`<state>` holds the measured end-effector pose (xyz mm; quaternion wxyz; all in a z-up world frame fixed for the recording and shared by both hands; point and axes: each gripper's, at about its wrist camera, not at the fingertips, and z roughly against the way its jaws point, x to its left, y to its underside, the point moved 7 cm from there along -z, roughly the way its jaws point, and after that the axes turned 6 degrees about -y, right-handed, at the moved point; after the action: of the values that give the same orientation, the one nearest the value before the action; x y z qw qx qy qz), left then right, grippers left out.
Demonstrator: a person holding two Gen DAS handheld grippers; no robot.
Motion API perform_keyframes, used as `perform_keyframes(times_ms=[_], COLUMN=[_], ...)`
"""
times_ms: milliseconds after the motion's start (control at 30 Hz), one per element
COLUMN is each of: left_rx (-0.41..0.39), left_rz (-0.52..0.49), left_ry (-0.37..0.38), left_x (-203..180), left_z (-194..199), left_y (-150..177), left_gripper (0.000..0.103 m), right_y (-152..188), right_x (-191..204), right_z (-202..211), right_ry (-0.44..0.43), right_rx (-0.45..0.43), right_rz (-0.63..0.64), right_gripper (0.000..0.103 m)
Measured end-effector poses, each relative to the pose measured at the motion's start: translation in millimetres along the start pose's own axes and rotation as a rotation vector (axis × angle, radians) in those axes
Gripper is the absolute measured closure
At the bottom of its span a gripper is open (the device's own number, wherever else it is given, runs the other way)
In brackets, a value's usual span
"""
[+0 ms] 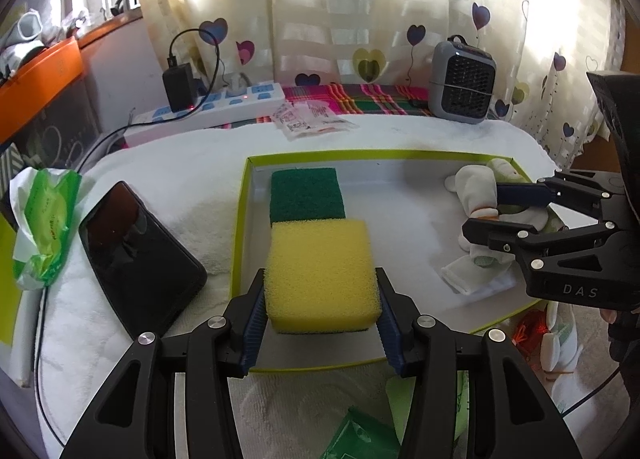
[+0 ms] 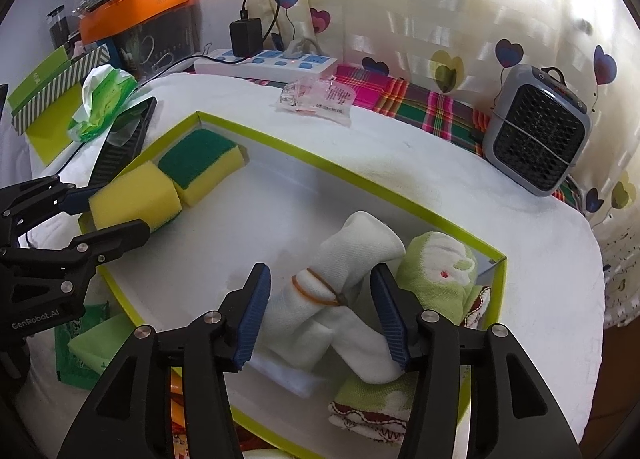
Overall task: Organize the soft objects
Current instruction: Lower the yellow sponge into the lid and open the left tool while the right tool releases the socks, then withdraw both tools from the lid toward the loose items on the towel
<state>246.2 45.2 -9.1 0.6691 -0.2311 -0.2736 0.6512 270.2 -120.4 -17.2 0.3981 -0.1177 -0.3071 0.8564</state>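
While your left wrist view puts the yellow sponge (image 1: 318, 259) square between the fingers of the left gripper (image 1: 320, 273), its underside and near edge are hidden, so you cannot tell from there whether it rests on the tray floor. The fingers are clamped on its two sides. The right wrist view shows the same sponge at the near left corner of the green-rimmed tray (image 2: 320, 161), just beside a green-topped sponge (image 2: 200, 161) already lying inside.

Your right gripper (image 2: 320, 269) has its fingers apart, straddling a white sock roll (image 2: 352, 247) bound with an orange rubber band (image 2: 316, 291). The pads do not press on it. That roll lies in the right half of the tray, close against a green sock bundle (image 2: 436, 263). In the left wrist view these socks are largely covered by the right gripper's own fingers, and the band is not visible there.

Outside the tray, on the towel-covered worktop (image 1: 160, 179), a dark phone (image 1: 136, 251) lies near the left rim, with a green tissue pack (image 1: 44, 227) beyond it. A power strip (image 1: 208, 107) and a small grey heater (image 2: 536, 135) stand at the back. Green packets at the near edge are cut off by the gripper frames.
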Motion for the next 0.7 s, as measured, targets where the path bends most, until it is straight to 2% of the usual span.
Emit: perform_keyframes(times_ms=[267,400,700], left_rx=[0.018,0.018,0.0], left_rz=[-0.001,0.0,0.001], left_ry=[0.006,0.016,0.021], left_x=[0,-1,-2], left_z=[-4,-6,-2], left_y=[3,3,1], left_gripper=[0.054,0.046,0.041], right_y=[-2,0,0], right_x=[-2,-1,-1], right_z=[9,13,19], right_ry=[0.018,0.021,0.02], right_rx=[-0.019,-0.027,-0.047], right_rz=[-0.006,-0.006,-0.027], right_gripper=[0.05,0.05,0.049])
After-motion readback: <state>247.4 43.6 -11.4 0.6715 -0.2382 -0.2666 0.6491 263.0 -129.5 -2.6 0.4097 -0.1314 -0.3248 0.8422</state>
